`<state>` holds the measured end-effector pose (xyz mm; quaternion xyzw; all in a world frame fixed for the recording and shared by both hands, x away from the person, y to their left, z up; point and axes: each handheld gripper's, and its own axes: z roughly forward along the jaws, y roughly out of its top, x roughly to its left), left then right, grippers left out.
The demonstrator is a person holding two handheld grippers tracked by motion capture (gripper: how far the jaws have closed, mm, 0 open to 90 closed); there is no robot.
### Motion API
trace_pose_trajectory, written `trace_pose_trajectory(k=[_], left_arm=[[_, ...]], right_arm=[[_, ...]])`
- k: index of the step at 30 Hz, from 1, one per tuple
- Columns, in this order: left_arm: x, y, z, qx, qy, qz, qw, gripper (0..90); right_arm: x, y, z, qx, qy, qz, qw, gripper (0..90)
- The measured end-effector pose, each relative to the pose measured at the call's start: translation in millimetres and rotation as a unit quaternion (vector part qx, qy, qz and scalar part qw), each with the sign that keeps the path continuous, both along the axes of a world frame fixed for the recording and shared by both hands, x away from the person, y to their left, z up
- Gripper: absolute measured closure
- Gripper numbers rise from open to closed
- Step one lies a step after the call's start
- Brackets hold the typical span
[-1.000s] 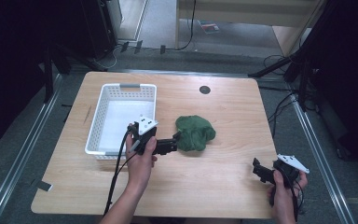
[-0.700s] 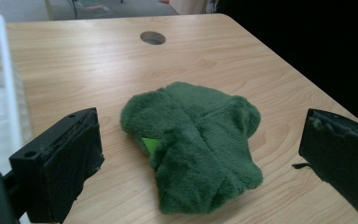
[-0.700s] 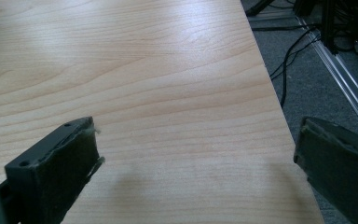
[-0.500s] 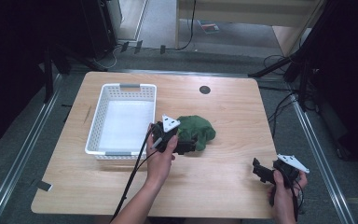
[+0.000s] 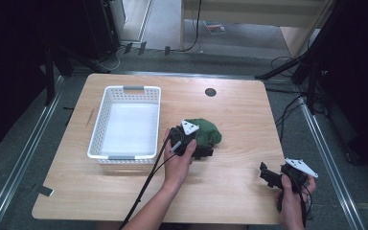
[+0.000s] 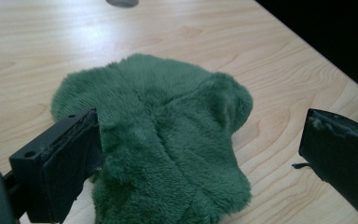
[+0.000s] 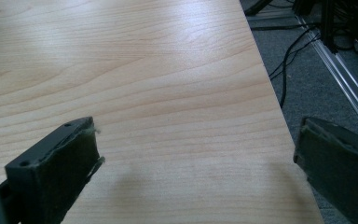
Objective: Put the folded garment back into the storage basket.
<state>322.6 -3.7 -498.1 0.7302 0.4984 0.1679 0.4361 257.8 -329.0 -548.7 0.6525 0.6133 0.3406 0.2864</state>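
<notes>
A green plush cloth (image 5: 207, 133) lies crumpled near the middle of the wooden table (image 5: 235, 110). My left gripper (image 5: 202, 151) hangs over its near edge, open. In the left gripper view the two black jaws stand wide apart with the fuzzy cloth (image 6: 168, 144) between them, the left jaw against the fabric. My right gripper (image 5: 267, 176) rests near the table's front right corner, open. The right gripper view has bare wood (image 7: 158, 93) between its spread jaws.
A white perforated basket (image 5: 126, 123) stands left of the cloth with nothing in it. A dark round grommet (image 5: 210, 92) sits in the tabletop toward the far side. Cables (image 5: 292, 108) and metal rails (image 5: 326, 148) run on the floor past the right edge.
My left gripper has moved right, from beside the basket to over the green cloth. The right gripper has stayed in place.
</notes>
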Motion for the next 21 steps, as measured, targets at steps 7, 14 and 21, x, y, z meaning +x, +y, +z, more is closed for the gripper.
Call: trace_pose_trajectory(k=[7, 14, 21], left_arm=[[9.7, -3.4, -13.9, 0.016, 0.01, 0.018, 0.9997, 0.0], [17.9, -7.2, -25.5, 0.025, 0.022, 0.032, 0.9989, 0.0], [26.3, -12.6, -31.2, 0.043, 0.031, 0.047, 0.9975, 0.0]], right_arm=[[0.6, -0.3, 0.0, 0.004, 0.001, 0.002, 1.0, 0.0], [0.7, -0.1, 0.1, 0.004, 0.001, 0.003, 1.0, 0.0], [0.8, -0.6, 0.0, 0.007, 0.0, 0.004, 1.0, 0.0]])
